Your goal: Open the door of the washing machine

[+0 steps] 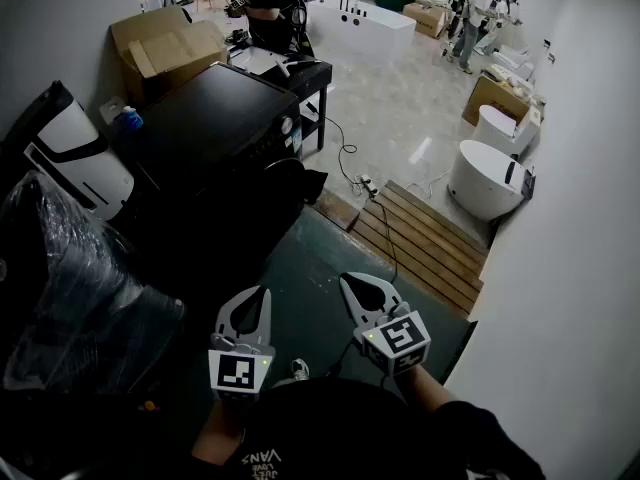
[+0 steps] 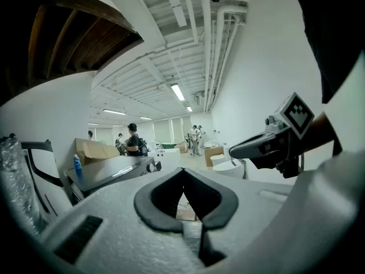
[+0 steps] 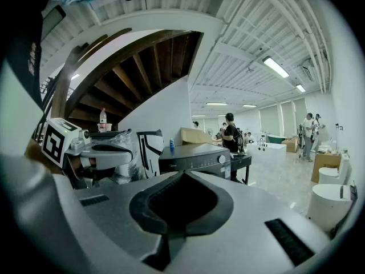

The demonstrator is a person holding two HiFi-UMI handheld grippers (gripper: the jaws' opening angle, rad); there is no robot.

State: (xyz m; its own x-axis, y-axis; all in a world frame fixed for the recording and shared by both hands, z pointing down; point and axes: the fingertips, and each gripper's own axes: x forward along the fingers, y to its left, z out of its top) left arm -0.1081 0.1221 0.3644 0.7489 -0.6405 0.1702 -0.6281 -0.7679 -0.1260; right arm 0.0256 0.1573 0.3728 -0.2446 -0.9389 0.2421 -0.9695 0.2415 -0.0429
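The left gripper (image 1: 264,293) and right gripper (image 1: 347,280) are both closed on nothing, side by side and well short of the black washer (image 1: 215,133), which stands ahead-left against the wall (image 1: 55,28).

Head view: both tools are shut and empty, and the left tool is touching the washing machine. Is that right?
No. Both tools are shut and empty, but the left tool is not touching the washing machine; it hangs well short of it, beside the right tool, over the dark green floor. The head view shows the gap.
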